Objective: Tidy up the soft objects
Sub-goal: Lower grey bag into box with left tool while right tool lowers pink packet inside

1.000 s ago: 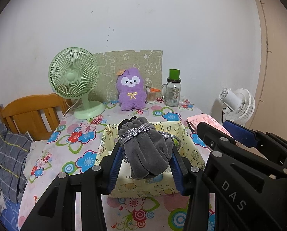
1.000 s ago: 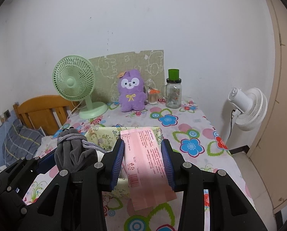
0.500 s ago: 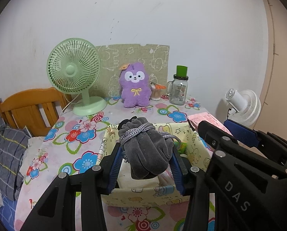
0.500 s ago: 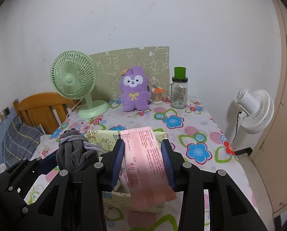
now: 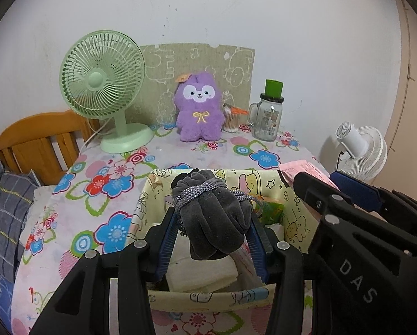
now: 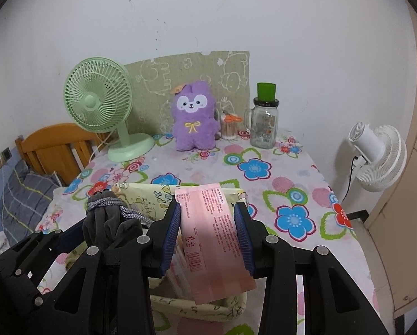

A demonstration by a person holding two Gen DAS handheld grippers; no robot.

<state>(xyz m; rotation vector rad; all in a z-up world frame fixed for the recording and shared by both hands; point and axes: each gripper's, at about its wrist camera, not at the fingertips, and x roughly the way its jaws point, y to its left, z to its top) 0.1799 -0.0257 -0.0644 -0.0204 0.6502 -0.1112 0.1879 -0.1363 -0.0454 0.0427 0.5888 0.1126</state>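
White letters "DAS" on the black body of the right gripper (image 5: pixel 356 195). Pink packet (image 6: pixel 212 231): red print and barcode, apparently too small to read.

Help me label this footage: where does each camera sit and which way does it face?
Left wrist: on the left tongs, facing the bin and back wall; they grip a grey pouch, right tongs at right.
Right wrist: on the right tongs, same heading; they grip a pink packet, left tongs at left.
Shared: bin, green fan, plush, jar.
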